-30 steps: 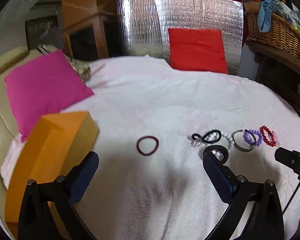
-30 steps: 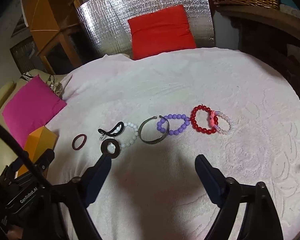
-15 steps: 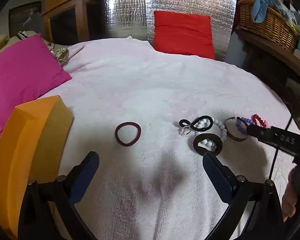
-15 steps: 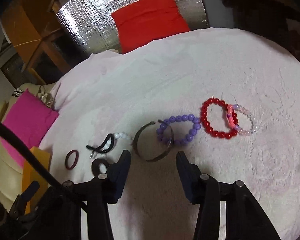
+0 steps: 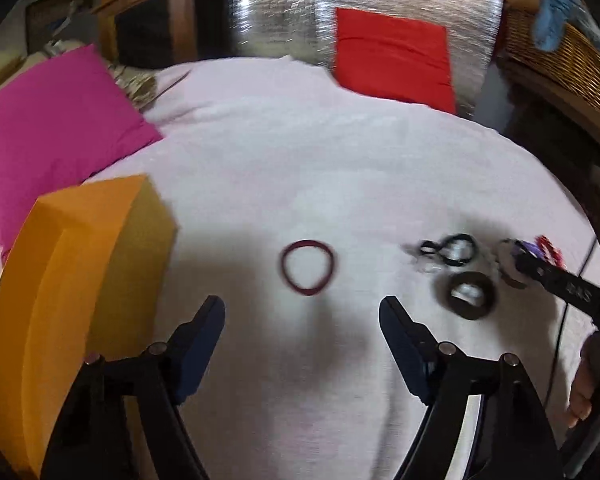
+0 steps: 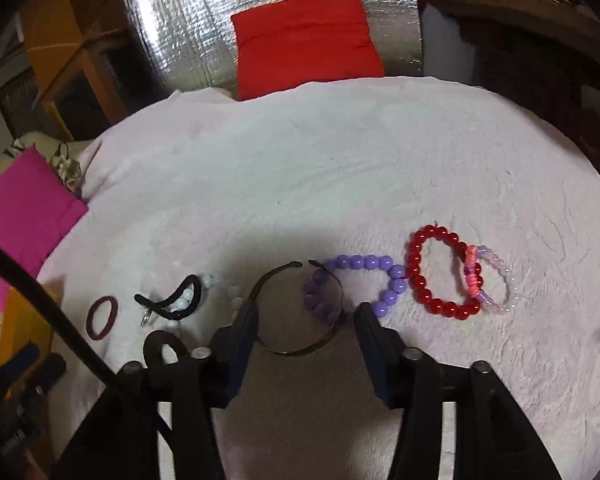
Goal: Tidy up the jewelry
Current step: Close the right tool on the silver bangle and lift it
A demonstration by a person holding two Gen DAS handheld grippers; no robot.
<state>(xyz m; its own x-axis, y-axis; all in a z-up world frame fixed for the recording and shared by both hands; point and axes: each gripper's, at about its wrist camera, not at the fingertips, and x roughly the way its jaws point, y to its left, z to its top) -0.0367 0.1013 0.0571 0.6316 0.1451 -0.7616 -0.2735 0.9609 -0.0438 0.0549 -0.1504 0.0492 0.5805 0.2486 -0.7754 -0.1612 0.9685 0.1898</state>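
Note:
Jewelry lies in a row on a pale pink cloth (image 6: 340, 168). A maroon ring band (image 5: 308, 267) lies just ahead of my open left gripper (image 5: 302, 316). Right of it are a black hair tie (image 5: 454, 249) and a dark round ring (image 5: 470, 295). My right gripper (image 6: 304, 320) is open, its jaws on either side of a metal cuff bangle (image 6: 300, 312). Beside the cuff lie a purple bead bracelet (image 6: 364, 284), a red bead bracelet (image 6: 440, 272) and a pink-white bracelet (image 6: 492, 280). White beads (image 6: 220, 284) lie left of the cuff.
An orange box (image 5: 68, 292) stands at the left by my left gripper. A magenta cushion (image 5: 48, 128) lies behind it. A red cushion (image 6: 304, 36) leans on a silver foil panel (image 6: 180, 52) at the back. A wicker basket (image 5: 560, 56) sits at the far right.
My right gripper moved down and forward over the metal cuff and its jaws narrowed. My left gripper came closer to the maroon band and its jaws narrowed somewhat.

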